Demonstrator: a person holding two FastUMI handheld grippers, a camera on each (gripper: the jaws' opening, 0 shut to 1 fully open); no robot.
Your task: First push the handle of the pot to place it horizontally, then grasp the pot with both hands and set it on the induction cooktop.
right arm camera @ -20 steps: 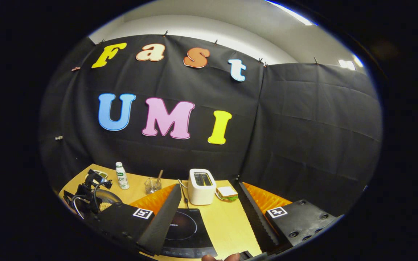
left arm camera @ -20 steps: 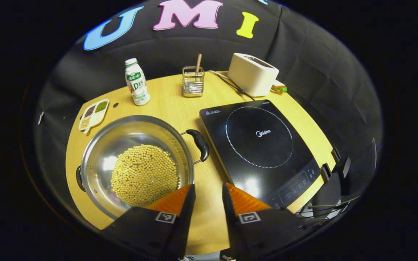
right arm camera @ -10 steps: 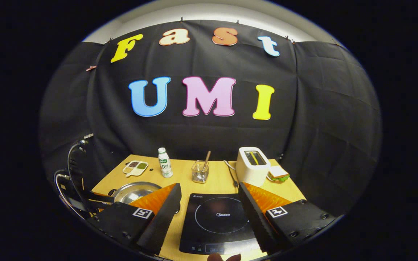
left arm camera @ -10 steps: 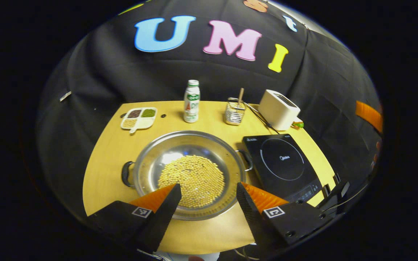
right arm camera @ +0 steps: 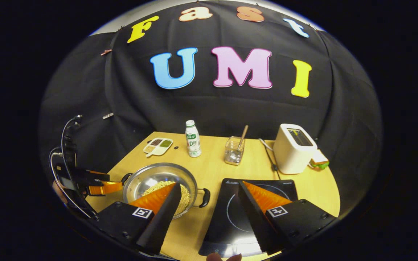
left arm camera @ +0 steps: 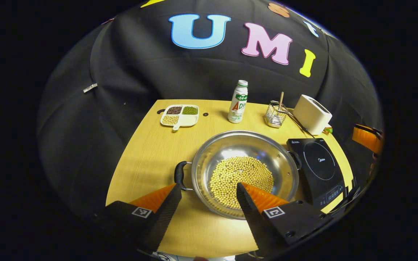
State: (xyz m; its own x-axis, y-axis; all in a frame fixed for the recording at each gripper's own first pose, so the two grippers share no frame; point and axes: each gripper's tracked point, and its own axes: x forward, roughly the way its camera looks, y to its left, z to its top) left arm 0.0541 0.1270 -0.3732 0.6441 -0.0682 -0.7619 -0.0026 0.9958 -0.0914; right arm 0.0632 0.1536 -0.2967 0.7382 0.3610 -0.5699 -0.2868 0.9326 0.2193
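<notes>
Left gripper [left arm camera: 206, 190] hovers low at six o'clock in the left gripper view, fingers spread apart, nothing between them. Just ahead sits the pot [left arm camera: 244, 172] of yellow beans on the desk [left arm camera: 147, 152], one black handle [left arm camera: 179, 175] at nine o'clock, the other at three. Right beside it, at three o'clock, lies the induction cooktop [left arm camera: 318, 167]. Over to the right gripper [right arm camera: 209, 194]: fingers wide apart too, empty, hanging above the gap between pot [right arm camera: 160, 181] and cooktop [right arm camera: 230, 214].
</notes>
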